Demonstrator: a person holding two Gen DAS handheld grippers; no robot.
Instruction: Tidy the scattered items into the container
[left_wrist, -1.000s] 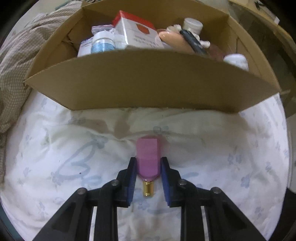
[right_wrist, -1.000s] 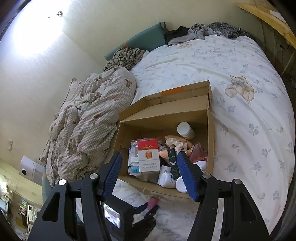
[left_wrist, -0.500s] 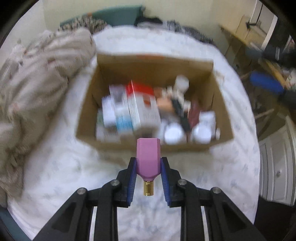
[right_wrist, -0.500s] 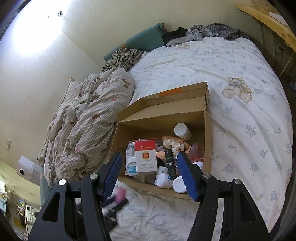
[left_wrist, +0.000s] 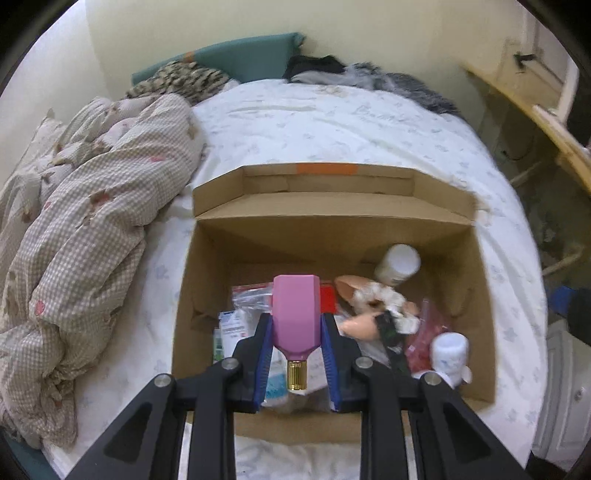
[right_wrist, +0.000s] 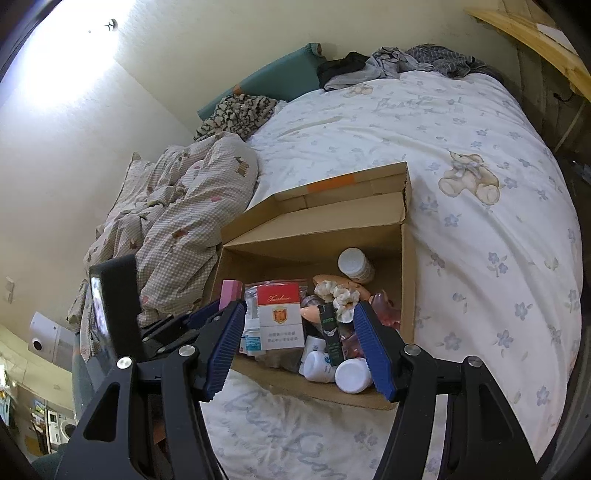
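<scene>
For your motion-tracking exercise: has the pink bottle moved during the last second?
Yes. Gripped by the left gripper, the pink bottle rose from the bedsheet in front of the cardboard box and now hangs over its open top.

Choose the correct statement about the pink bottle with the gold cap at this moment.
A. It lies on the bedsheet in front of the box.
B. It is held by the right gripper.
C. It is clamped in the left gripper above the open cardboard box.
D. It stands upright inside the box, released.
C: the left gripper is shut on the pink bottle, held over the open cardboard box, while the right gripper is open and empty.
</scene>
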